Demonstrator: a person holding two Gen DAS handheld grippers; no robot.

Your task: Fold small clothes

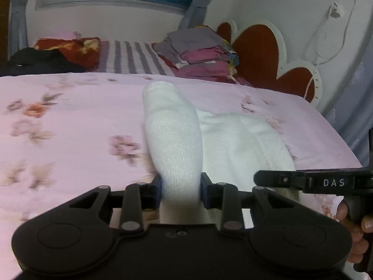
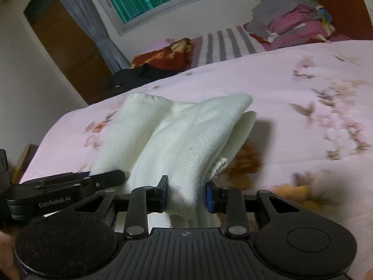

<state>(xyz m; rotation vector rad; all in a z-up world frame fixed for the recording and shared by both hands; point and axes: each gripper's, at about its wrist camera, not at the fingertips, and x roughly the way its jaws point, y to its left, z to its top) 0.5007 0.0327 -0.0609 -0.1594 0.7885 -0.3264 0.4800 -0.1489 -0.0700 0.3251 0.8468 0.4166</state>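
Note:
Two white knitted socks are lifted off the pink flowered bedspread [image 1: 70, 121]. My left gripper [image 1: 180, 186] is shut on the near end of one sock [image 1: 172, 130], which stretches away from the camera. The second sock [image 1: 244, 144] lies just right of it, and the right gripper [image 1: 275, 180] reaches in from the right edge. In the right wrist view my right gripper [image 2: 186, 193] is shut on that second sock [image 2: 193, 135]. The first sock [image 2: 126, 130] hangs beside it on the left, above the left gripper [image 2: 107, 177].
A pile of folded clothes [image 1: 200, 53] sits at the far end of the bed by a red and white headboard [image 1: 256, 53]. A black garment [image 1: 39, 58] and a red pillow [image 1: 70, 46] lie at the far left. A hand [image 1: 354, 233] grips the right handle.

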